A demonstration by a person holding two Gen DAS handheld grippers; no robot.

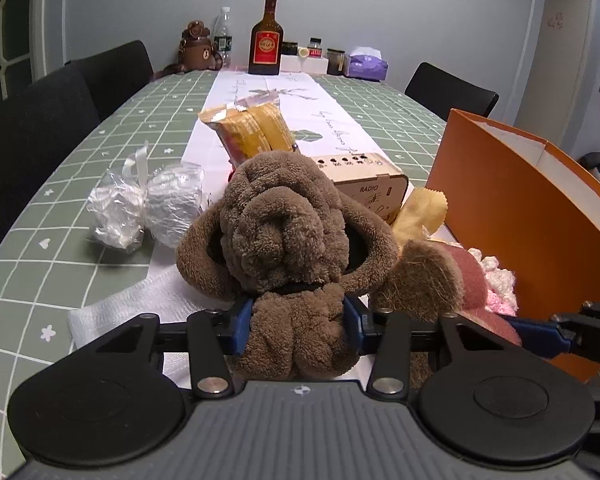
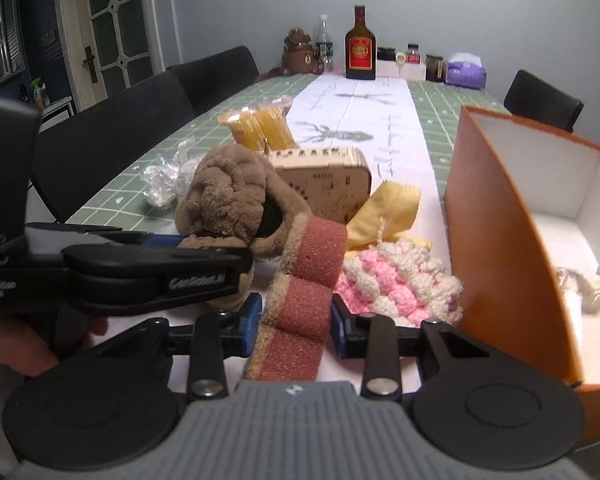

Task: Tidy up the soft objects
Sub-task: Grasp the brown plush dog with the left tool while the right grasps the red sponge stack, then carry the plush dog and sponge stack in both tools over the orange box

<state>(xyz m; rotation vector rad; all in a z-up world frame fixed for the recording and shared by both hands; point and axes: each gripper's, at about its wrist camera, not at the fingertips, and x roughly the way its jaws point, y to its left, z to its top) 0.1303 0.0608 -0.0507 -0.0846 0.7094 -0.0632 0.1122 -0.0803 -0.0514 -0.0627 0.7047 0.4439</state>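
Left wrist view: plush dog (image 1: 284, 236), sitting on the table (image 1: 60, 216) beside the orange box (image 1: 512, 216), is soft and light; left gripper (image 1: 298, 330) squeezes its waist. The smaller sponge (image 2: 300, 304) (springy) is pinched mid-length by the right gripper (image 2: 294, 326).

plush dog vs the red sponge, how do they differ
The plush dog is brown, fuzzy and rounded, with floppy ears; the sponge is a reddish, coarse, ridged strip with a tan backing. The dog sits between the left gripper's jaws, the sponge between the right gripper's. Both are soft and outside the orange box.
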